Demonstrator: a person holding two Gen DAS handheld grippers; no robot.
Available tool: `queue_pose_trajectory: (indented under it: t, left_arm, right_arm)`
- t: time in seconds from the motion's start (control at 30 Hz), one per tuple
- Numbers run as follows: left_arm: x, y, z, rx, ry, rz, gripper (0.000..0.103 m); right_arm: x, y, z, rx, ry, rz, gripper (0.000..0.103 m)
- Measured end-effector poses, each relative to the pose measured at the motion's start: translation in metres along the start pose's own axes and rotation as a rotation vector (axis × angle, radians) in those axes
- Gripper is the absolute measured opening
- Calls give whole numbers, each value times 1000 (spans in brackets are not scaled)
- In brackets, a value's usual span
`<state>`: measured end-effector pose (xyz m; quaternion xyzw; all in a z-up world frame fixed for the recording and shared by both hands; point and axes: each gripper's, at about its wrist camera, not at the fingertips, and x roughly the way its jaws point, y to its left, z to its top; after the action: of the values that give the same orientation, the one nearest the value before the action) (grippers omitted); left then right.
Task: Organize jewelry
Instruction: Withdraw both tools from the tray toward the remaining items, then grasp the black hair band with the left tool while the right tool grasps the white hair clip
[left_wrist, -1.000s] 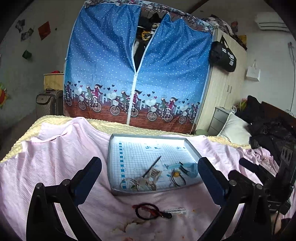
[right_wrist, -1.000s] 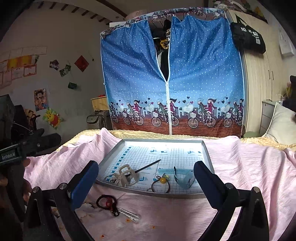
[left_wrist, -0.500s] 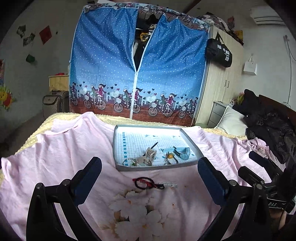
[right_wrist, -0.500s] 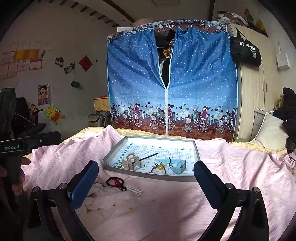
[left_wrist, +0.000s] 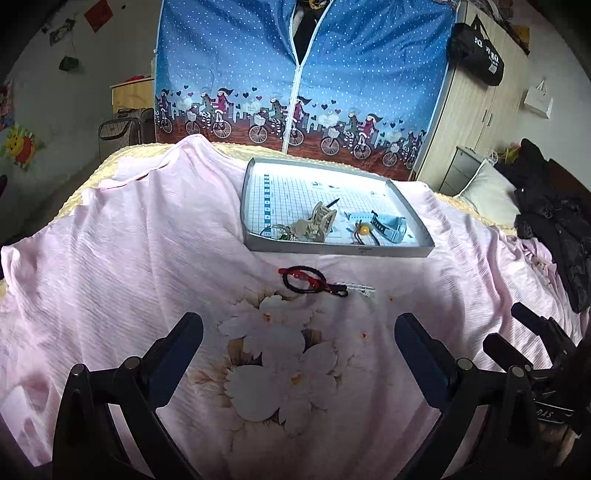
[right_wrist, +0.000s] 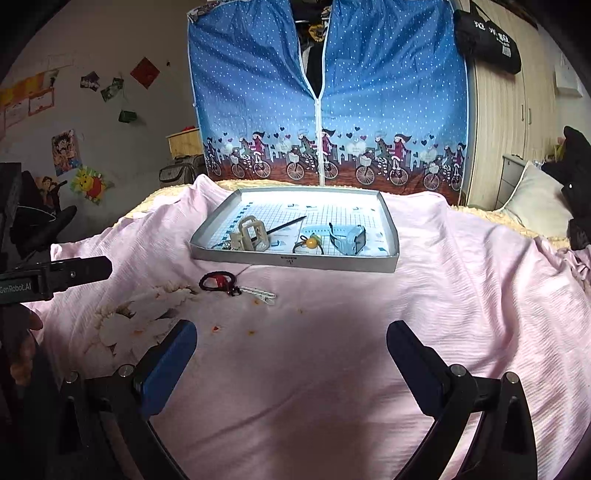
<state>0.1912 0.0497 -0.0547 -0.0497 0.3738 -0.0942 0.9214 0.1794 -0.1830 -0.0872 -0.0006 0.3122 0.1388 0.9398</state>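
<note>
Grey tray (right_wrist: 299, 261) of trinkets, black-red loop (left_wrist: 303, 280), perhaps hair tie, both tools spread, empty.

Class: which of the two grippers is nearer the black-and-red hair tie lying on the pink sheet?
Left. The left gripper sits almost straight behind the black-and-red hair tie; the right gripper sits off to its right.

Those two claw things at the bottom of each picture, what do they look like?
Each is a black frame with silver bolts, ending in two flat dark-blue fingers: the left gripper, the right gripper. The left one's black body carries white "GenRobot.AI" lettering.
</note>
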Motion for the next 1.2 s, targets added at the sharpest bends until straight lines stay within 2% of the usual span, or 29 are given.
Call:
queue_pose_trajectory:
  t: [0.23,0.4,0.57,0.7,0.87,1.03,1.13,1.2]
  left_arm:
    - [28,2,-2,23,128,32,102]
    - [41,13,15,26,155,51,102]
    - [70,16,25,147,247,80,102]
    - [101,26,28,135,348,-20,102]
    - [128,36,38,112,363,-28,101]
    - [142,48,44,22,386,-87,101]
    - [146,53,49,-8,376,-110,92]
    - [151,56,51,-50,390,-145,71]
  right_arm:
    - [17,-12,-5,47,100,-30,103]
    - [39,-26,-10,107,212,-40,103]
    - [61,-42,-13,174,303,-9,103]
    - [82,-40,-5,117,350,-6,103]
    - [124,-34,7,-30,413,-6,103]
    - [151,-38,10,-64,389,61,103]
    - [157,-33,11,-59,361,122,96]
    - [160,-23,11,-94,341,167,88]
